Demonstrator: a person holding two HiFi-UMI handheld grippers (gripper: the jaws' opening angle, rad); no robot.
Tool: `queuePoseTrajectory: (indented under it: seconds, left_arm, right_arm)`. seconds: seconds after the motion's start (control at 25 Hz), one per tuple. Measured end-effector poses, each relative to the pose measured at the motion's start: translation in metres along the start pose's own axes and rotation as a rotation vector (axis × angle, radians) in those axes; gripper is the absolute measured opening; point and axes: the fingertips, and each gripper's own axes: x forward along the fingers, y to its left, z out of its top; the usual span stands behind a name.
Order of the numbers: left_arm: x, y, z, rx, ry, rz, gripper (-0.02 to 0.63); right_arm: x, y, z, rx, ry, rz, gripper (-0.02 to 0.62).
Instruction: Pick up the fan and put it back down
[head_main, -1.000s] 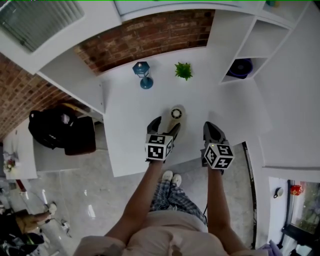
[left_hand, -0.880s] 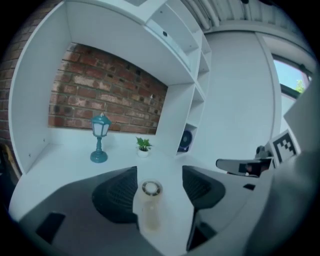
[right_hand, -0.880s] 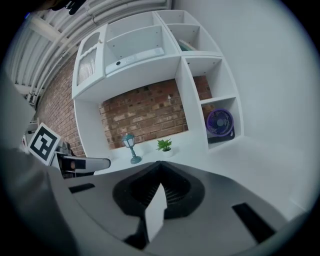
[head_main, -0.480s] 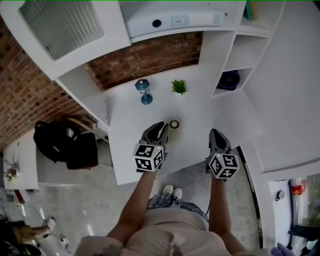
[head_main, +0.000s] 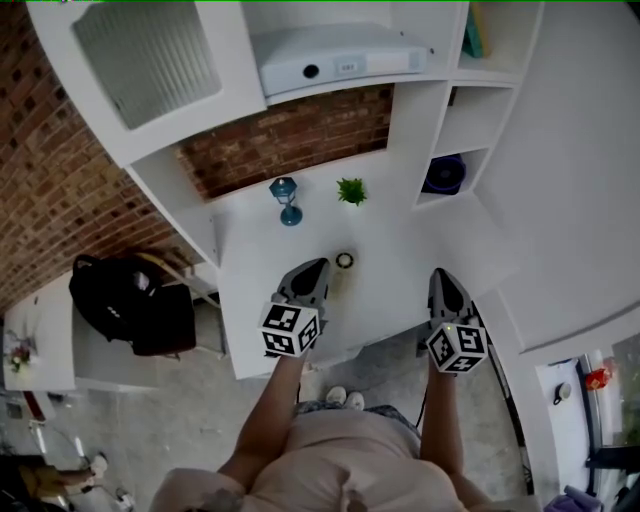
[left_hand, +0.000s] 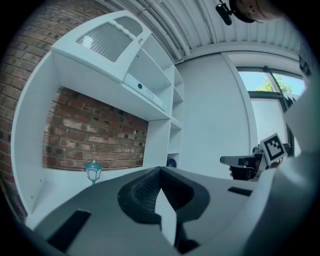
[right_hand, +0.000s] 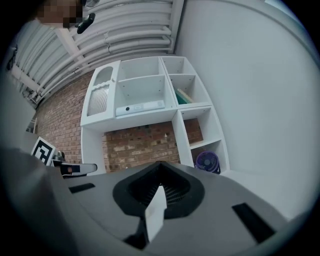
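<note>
The task looks all but finished. The small white fan (head_main: 344, 261), with a dark ring on top, sits on the white surface (head_main: 400, 250). It is just beside the left gripper (head_main: 315, 266), at about 1 o'clock from it. Whether it stands or lies is too small to tell. The left fingers have just been closing and are clenched together with nothing between them, and that gripper's own view looks level at the shelves (left_hand: 150, 75), not at the fan. The right gripper (head_main: 442, 277), well apart at about 3 o'clock of the fan, is likewise clenched on nothing. A teal lantern (head_main: 286, 199) and a green plant (head_main: 351, 190) stand beyond at 11 and 12 o'clock. By this, the lift and the set-down are done, and only drawing the hands clear is left.
</note>
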Motion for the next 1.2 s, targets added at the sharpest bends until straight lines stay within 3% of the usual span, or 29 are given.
queuePoseTrajectory:
  seconds: [1.2]
  left_arm:
    - [-0.016, 0.002, -0.005, -0.031, 0.005, 0.012, 0.028]
  right_arm:
    - [-0.016, -0.004, -0.008, -0.04, 0.051, -0.022, 0.014]
